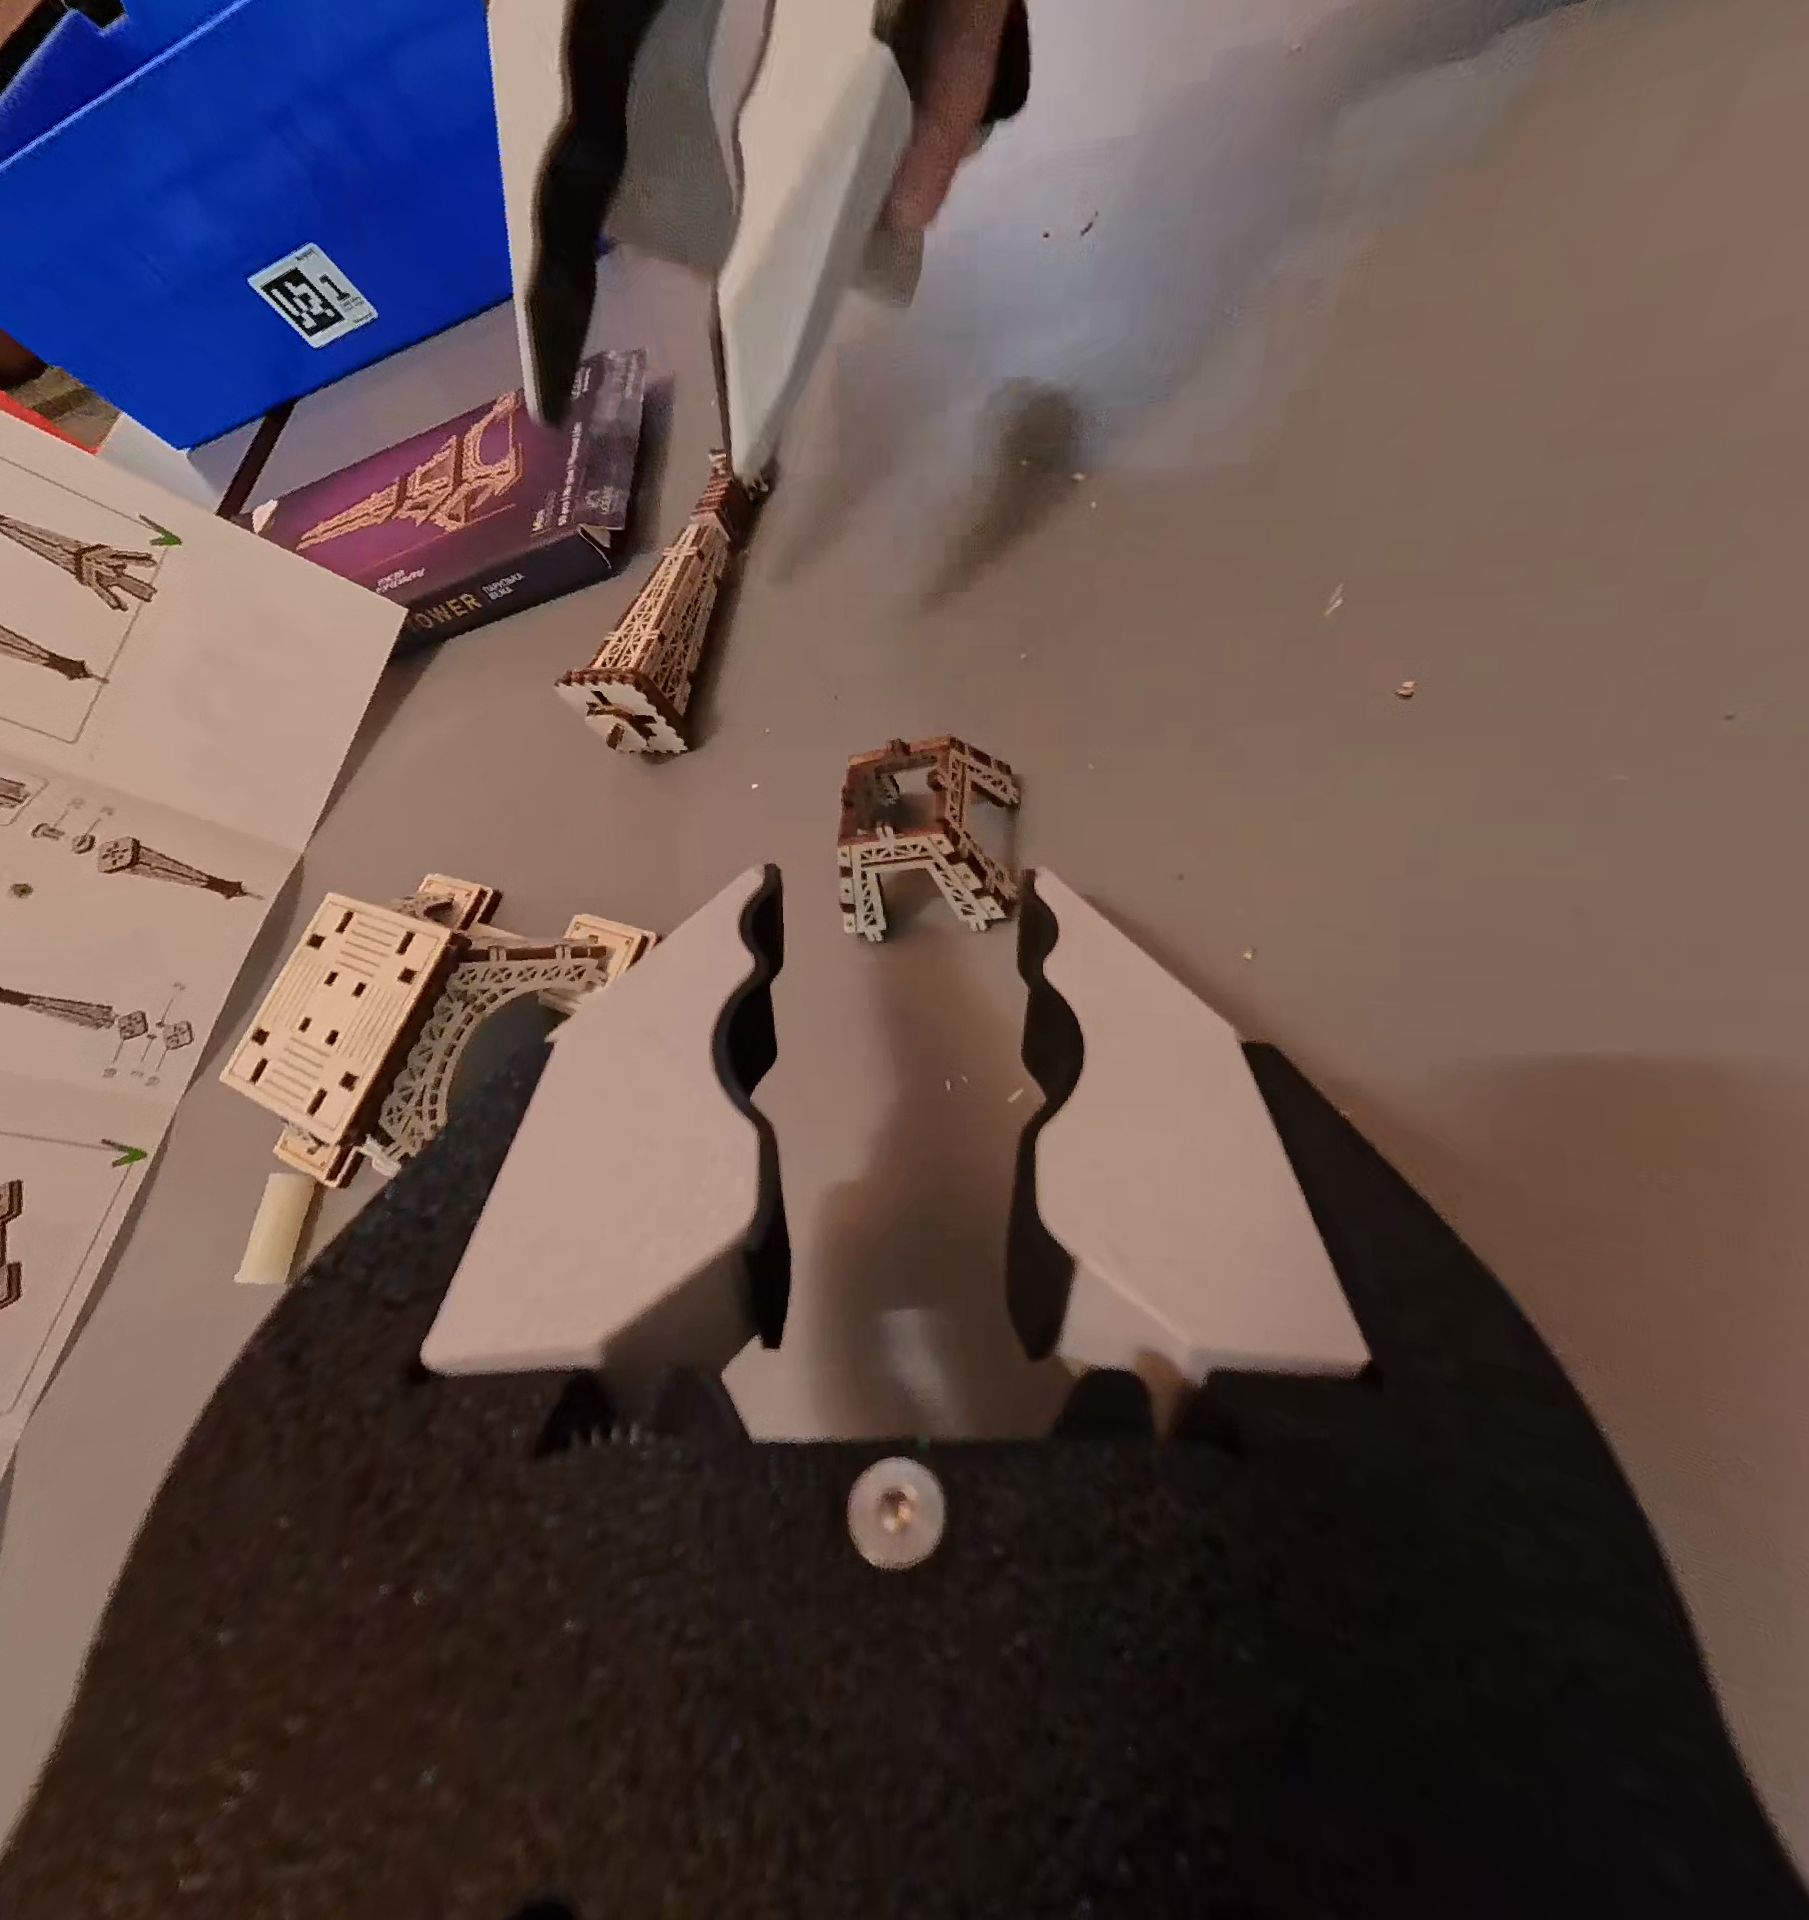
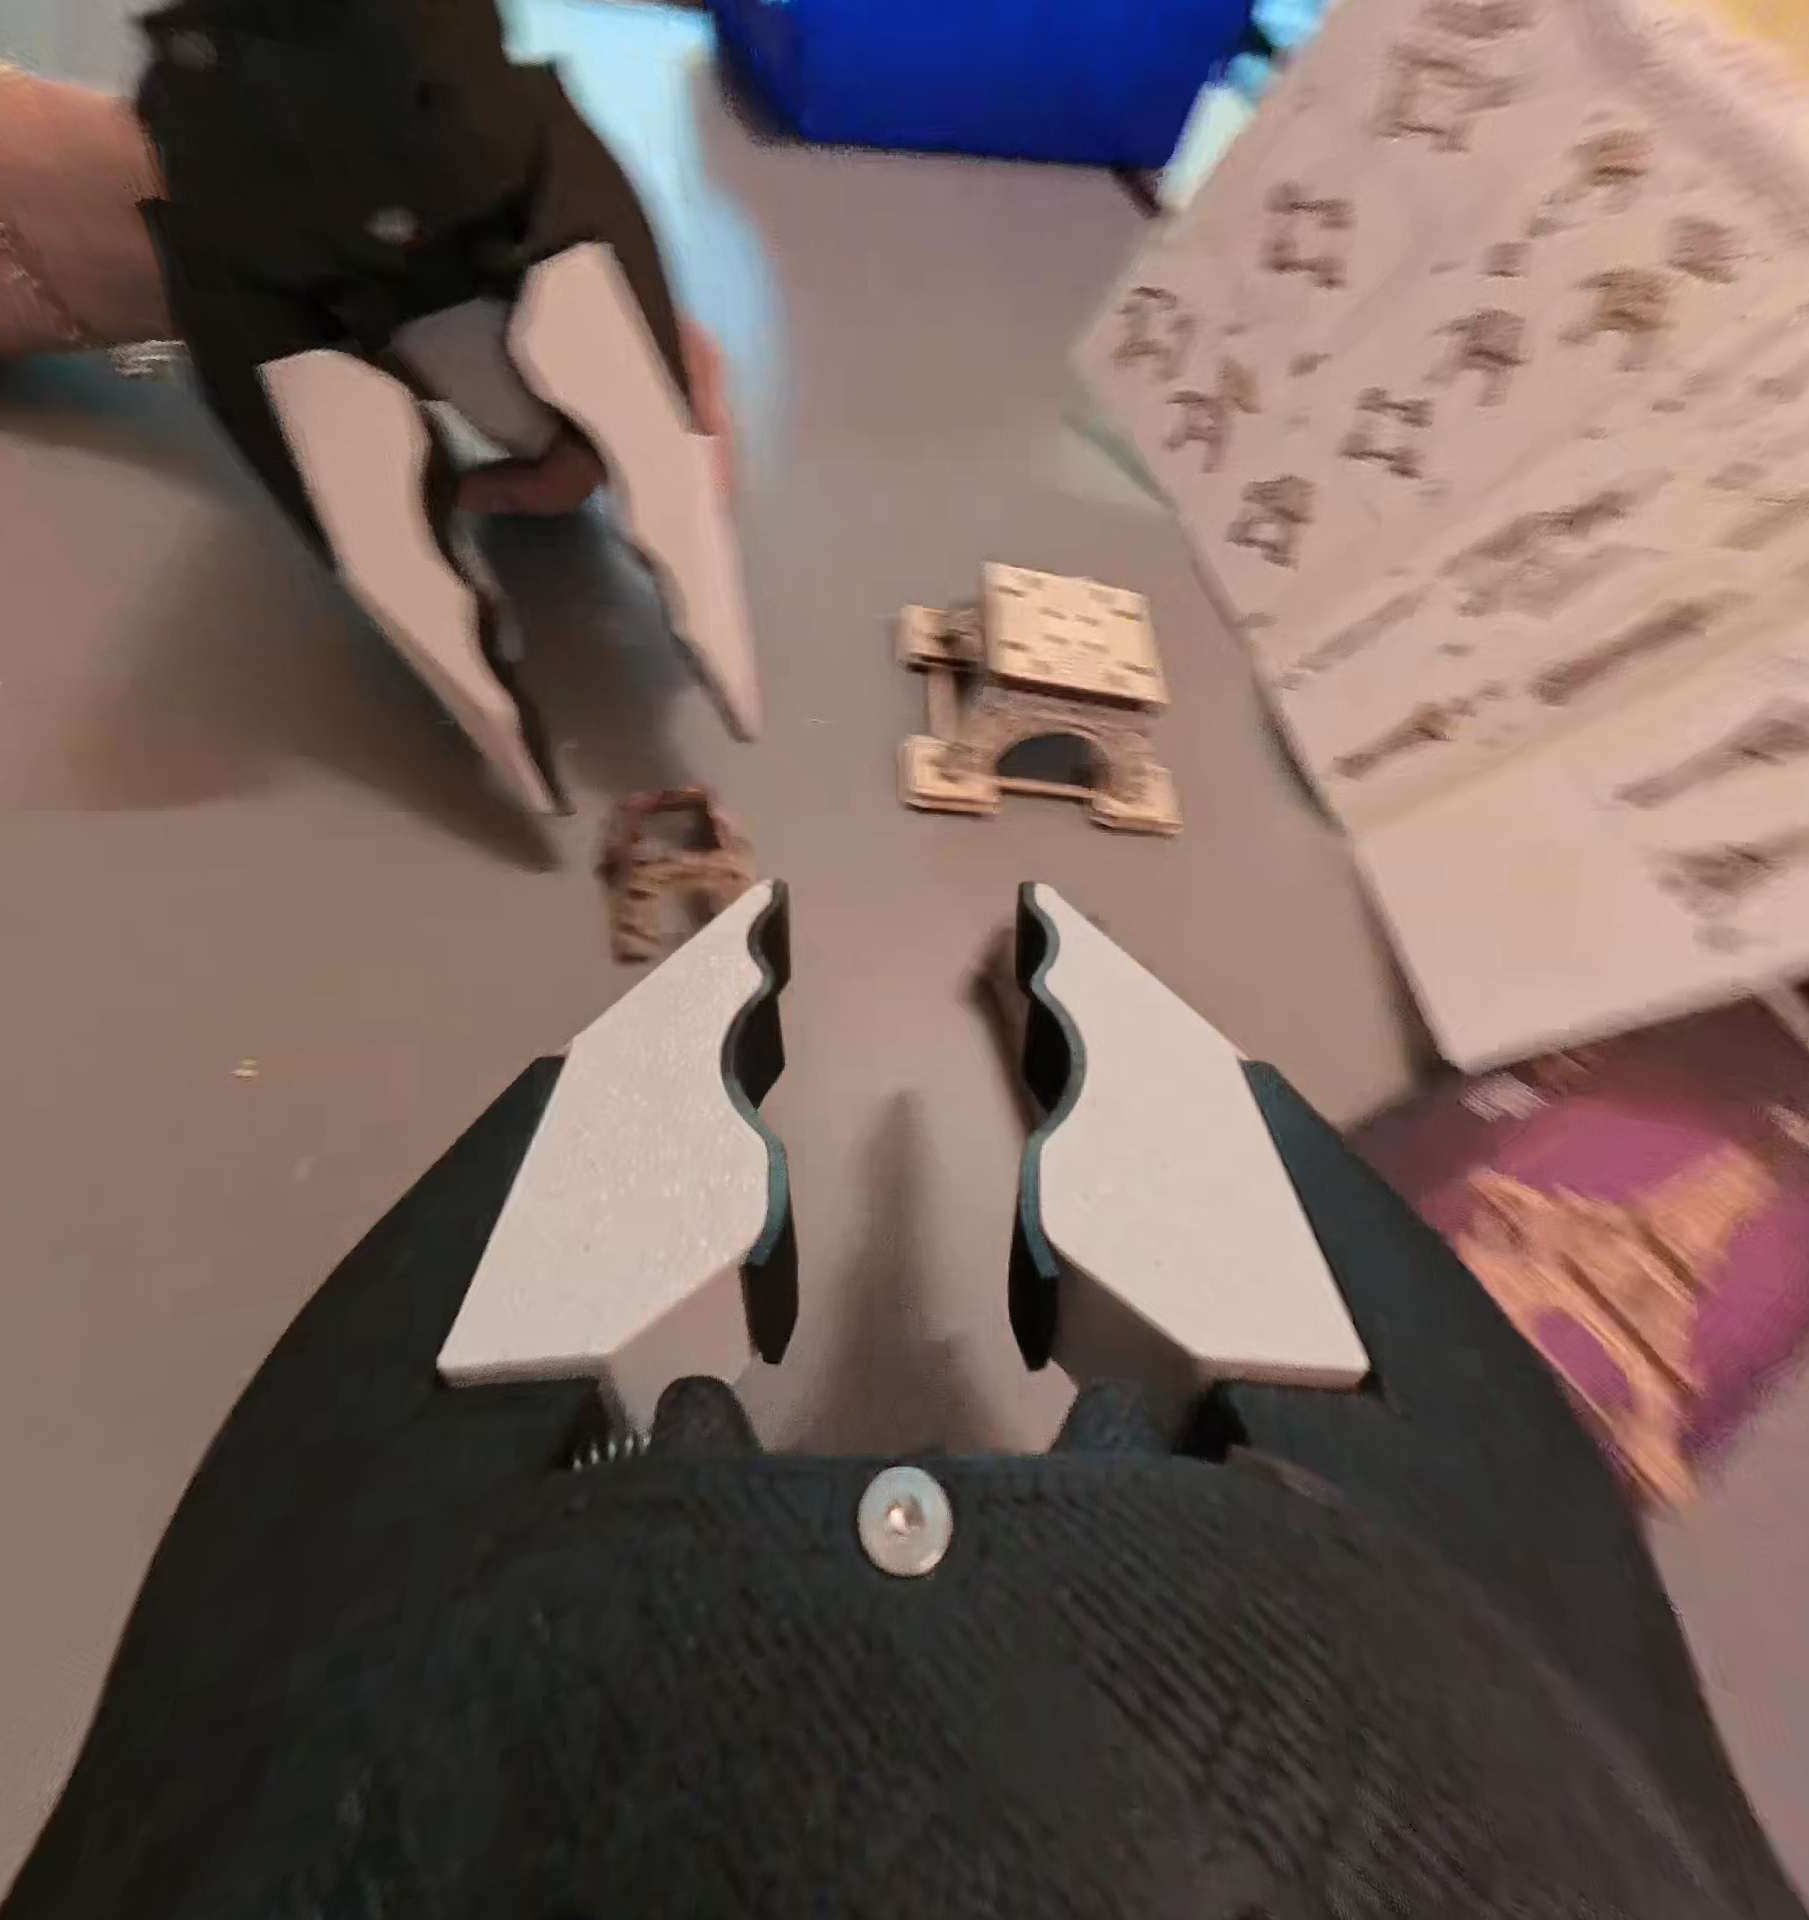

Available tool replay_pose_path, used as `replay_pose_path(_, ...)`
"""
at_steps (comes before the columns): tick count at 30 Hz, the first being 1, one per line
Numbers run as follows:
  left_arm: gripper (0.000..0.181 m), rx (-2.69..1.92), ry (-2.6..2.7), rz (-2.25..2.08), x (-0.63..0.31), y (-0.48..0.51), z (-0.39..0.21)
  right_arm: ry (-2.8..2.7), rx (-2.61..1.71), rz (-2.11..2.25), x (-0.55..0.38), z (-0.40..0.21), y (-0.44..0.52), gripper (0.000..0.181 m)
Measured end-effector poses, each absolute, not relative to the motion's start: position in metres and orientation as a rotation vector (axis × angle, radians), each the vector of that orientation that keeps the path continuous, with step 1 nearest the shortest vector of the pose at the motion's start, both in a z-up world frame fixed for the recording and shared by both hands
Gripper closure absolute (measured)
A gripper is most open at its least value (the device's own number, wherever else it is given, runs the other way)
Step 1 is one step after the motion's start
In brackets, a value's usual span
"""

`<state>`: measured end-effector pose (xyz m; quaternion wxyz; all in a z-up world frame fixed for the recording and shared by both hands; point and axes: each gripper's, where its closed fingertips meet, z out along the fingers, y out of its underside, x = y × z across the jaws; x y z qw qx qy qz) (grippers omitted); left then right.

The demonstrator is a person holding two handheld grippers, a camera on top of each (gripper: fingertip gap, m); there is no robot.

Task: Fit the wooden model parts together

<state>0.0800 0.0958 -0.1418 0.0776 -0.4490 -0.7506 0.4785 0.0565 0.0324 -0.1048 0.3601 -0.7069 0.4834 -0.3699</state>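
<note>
Three wooden tower parts lie on the grey table. In the left wrist view the small arched middle section (image 1: 926, 836) lies just beyond my open, empty left gripper (image 1: 900, 894). The tapered spire (image 1: 661, 613) lies farther off, and the wide arched base (image 1: 412, 1029) lies to the left. My right gripper (image 1: 661, 436) hangs open over the spire's thin tip, one finger close to it. In the blurred right wrist view my right gripper (image 2: 900, 904) is open and empty. The middle section (image 2: 671, 883) is ahead to the left, below the left gripper (image 2: 645, 764), and the base (image 2: 1035, 707) is ahead. The spire is not visible there.
A paper instruction sheet (image 1: 100, 831) covers the table's left side and also shows in the right wrist view (image 2: 1502, 520). A purple box (image 1: 464, 509) and a blue bin (image 1: 235, 208) stand behind it. A small pale stick (image 1: 276, 1226) lies near the base. Wood crumbs dot the table. Spacing between my two grippers at the tips: around 8 cm. The left gripper is farther from the tapered spire (image 1: 661, 613), some 10 cm, than the right, some 5 cm.
</note>
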Motion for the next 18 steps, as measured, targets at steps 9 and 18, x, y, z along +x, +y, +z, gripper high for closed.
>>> replay_pose_path(9,0.14,-1.3,-2.284,1.416,0.083,0.093,-0.143,1.535,-1.824,-1.092,0.006,-0.128,-0.028,0.14)
replay_pose_path(18,0.139,-1.266,-2.259,1.385,0.072,0.093,-0.141,1.431,-1.871,-1.236,0.02,-0.115,-0.016,0.143)
